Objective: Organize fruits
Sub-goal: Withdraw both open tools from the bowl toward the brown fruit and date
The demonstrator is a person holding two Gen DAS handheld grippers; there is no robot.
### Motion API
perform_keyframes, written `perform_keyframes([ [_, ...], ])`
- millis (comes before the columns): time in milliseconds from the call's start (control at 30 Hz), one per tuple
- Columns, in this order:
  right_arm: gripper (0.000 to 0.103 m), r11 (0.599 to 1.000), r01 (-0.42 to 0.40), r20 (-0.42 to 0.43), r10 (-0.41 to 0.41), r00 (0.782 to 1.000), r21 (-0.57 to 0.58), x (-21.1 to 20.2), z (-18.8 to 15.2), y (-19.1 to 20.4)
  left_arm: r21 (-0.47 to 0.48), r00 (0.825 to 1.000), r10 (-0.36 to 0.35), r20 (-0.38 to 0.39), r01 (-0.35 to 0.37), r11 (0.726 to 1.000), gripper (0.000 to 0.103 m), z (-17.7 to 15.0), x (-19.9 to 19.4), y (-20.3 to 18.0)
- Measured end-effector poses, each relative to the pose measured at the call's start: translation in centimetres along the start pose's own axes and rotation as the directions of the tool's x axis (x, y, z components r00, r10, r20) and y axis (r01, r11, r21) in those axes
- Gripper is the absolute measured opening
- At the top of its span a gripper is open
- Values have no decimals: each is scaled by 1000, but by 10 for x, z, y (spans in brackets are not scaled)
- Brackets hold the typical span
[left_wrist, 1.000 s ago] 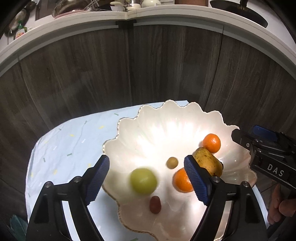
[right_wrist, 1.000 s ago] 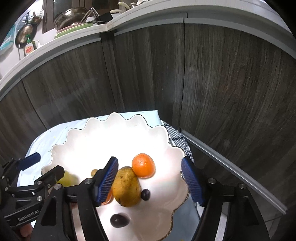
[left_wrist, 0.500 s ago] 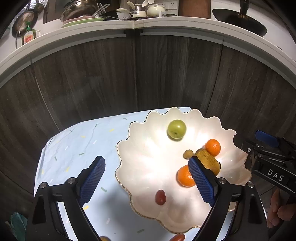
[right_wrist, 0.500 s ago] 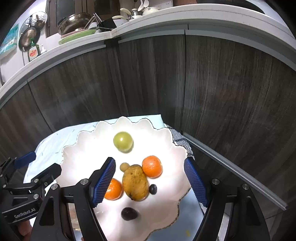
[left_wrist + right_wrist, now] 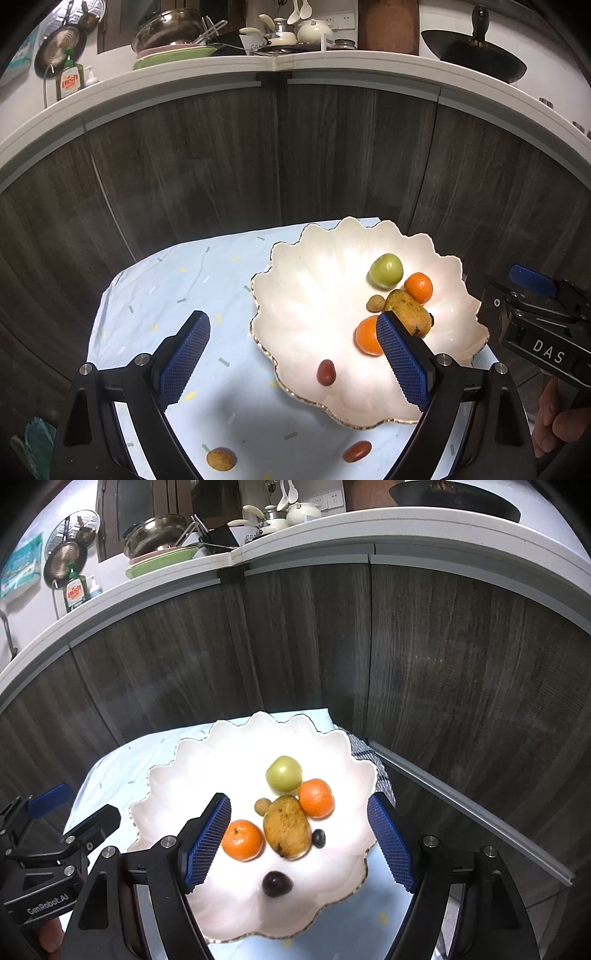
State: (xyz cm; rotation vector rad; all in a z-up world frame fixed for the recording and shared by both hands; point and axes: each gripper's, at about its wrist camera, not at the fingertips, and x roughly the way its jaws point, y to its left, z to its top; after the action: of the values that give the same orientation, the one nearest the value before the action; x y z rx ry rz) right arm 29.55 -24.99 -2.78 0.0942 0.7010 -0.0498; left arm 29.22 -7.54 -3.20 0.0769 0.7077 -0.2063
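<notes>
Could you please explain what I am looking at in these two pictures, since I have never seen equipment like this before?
There is no robot here: a person holds a two-finger gripper in each hand, and each gripper carries a wide-angle camera that looks forward along its blue-padded fingers.

One picture comes from the left gripper, the other from the right gripper. Both are open and hold nothing.

Below them a white shell-shaped plate sits on a pale blue cloth. On the plate lie a green fruit, two oranges, a brown-yellow mango, a small tan fruit, a dark red fruit and a small dark berry.

In the left view, two more pieces lie on the cloth off the plate: a yellow-brown fruit and a reddish fruit.

Behind are dark wooden cabinet fronts.
</notes>
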Motion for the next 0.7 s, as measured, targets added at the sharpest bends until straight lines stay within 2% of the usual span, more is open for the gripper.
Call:
perform_keyframes([
  [700, 77, 1000, -15, 17, 15, 1000, 1, -31, -25, 19, 51, 998, 16, 58, -19, 999, 95, -21, -42, 11],
])
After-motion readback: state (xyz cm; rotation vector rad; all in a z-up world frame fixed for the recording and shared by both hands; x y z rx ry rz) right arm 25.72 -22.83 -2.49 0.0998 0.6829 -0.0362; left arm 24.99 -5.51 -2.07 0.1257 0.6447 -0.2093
